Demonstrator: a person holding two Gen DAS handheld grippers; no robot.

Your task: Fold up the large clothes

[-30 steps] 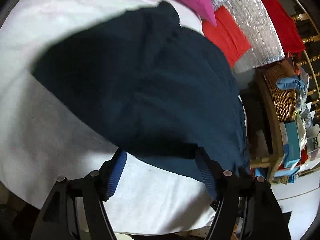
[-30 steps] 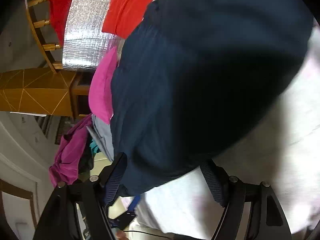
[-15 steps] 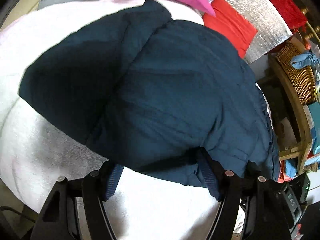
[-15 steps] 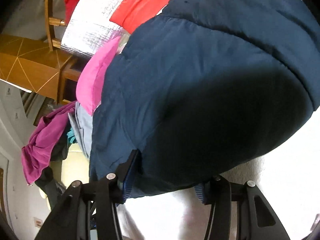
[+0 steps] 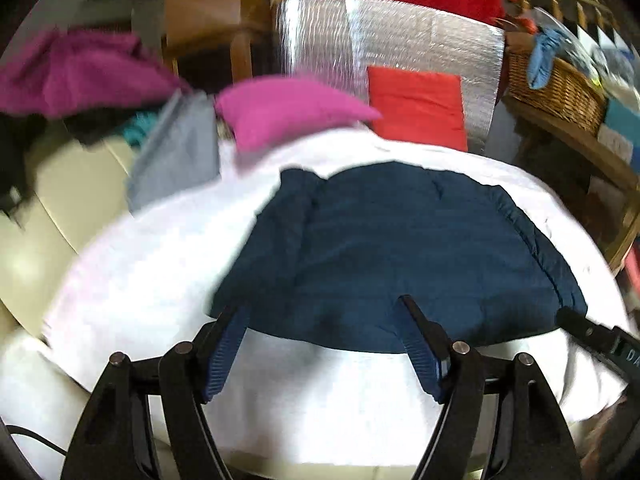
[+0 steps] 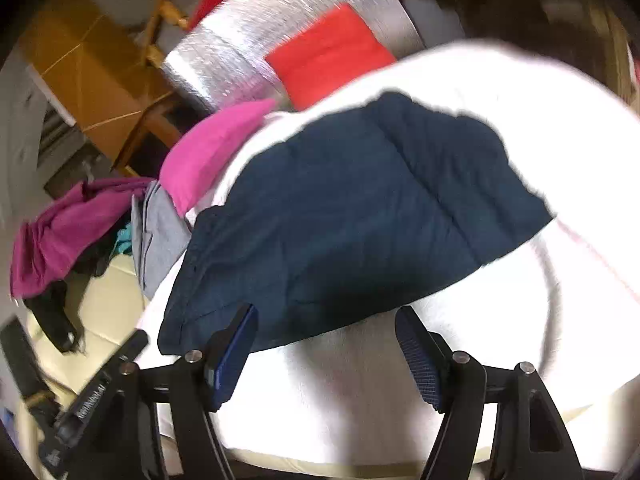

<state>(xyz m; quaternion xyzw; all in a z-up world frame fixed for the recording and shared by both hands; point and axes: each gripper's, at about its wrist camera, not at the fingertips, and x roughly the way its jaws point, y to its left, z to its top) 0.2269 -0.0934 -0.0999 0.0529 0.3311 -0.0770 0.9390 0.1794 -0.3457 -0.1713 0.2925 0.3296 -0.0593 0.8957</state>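
The white cloth [image 5: 360, 392] over my counter fills most of both views, and on it lies the navy padded jacket [image 5: 400, 248], folded into a thick slab, its near hem just beyond my fingertips. I judge it bulky but light, soft and springy, the quilted shell a bit slick. A pinch on one layer would likely slide or let the fold puff open, so I would take hold at the near hem corners, through all the layers at once.

Beyond the far edge stands a silver foil panel [image 5: 388, 52] with a folded red garment [image 5: 416, 108] against it, then a pink garment [image 5: 288, 108] and a grey one [image 5: 176, 156] at the far left.

My left view alone shows the wicker basket [image 5: 556, 88] far right and the jacket's ribbed right edge. My right view alone shows the jacket's left end hanging off the cloth's left edge.

My left hand-held gripper [image 5: 324, 344] is spread wide with nothing between its pads. My right hand-held gripper [image 6: 326, 356] has just been opening and is also empty, clear of the hem.
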